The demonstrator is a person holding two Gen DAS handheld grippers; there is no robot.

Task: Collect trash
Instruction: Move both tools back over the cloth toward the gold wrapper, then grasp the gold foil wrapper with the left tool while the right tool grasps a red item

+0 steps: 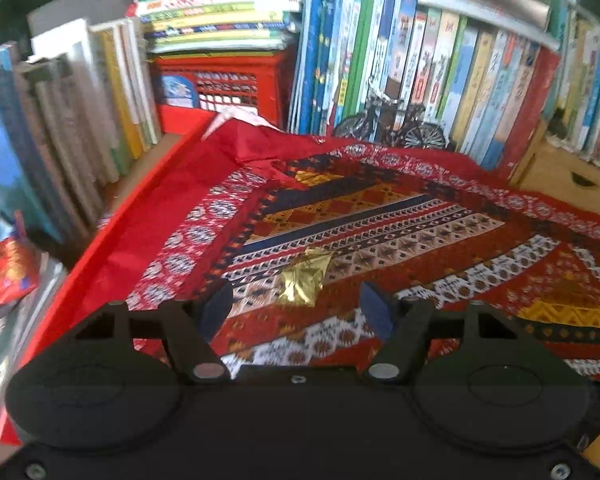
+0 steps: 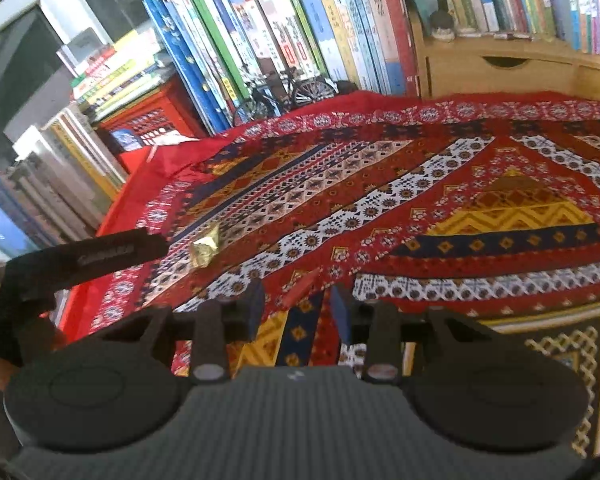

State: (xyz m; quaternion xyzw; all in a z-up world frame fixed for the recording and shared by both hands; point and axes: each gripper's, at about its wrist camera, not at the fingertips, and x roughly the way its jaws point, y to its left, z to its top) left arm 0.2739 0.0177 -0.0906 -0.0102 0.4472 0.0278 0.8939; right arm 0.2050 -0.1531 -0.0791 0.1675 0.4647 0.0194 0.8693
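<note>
Crumpled gold foil wrapper [image 1: 303, 280], shiny and creased, lying flat on the patterned red cloth [image 1: 440, 216] over the table, just ahead of the left claw [image 1: 296, 306], jaws wide apart, nothing between. Same wrapper seen left of the right claw [image 2: 296, 300], jaws narrower, a small red scrap [image 2: 300, 286] lying between them, untouched. Scrap blurred, hard to identify. Books [image 1: 400, 64] behind, cut off at the edges.

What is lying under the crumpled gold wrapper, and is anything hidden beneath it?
The gold wrapper rests directly on the patterned red cloth. Nothing else shows beneath it. What the cloth itself covers, presumably a table, cannot be seen.
</note>
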